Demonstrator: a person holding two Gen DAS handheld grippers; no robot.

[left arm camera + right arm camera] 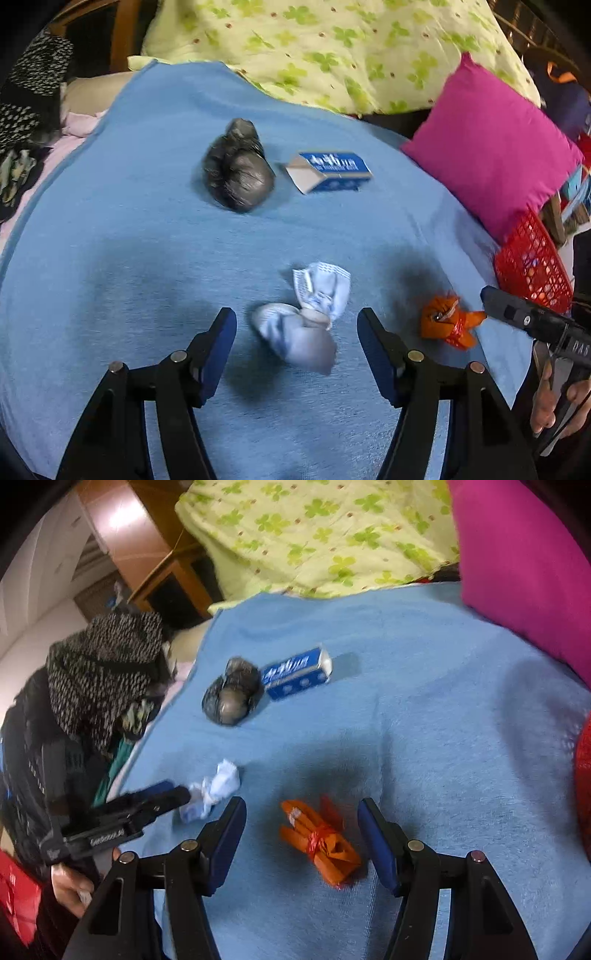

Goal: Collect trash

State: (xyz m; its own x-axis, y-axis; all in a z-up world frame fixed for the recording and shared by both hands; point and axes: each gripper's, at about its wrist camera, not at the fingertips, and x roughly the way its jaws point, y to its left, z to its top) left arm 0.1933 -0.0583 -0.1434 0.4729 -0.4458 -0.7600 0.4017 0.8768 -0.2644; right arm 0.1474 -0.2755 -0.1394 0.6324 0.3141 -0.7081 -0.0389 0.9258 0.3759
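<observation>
blue blanket (129,206) spread flat. left hand-held gripper (297,325) jaws apart, white-blue crumpled wrapper (303,325) lying between the fingers, pads not touching it. right hand-held gripper (301,808) jaws apart, orange wrapper bundle (319,840) between the fingers, no contact seen. farther back: black bag wad (238,171) just beside blue carton (330,171). red basket (532,266) at right edge, below pink pillow (491,144).
</observation>
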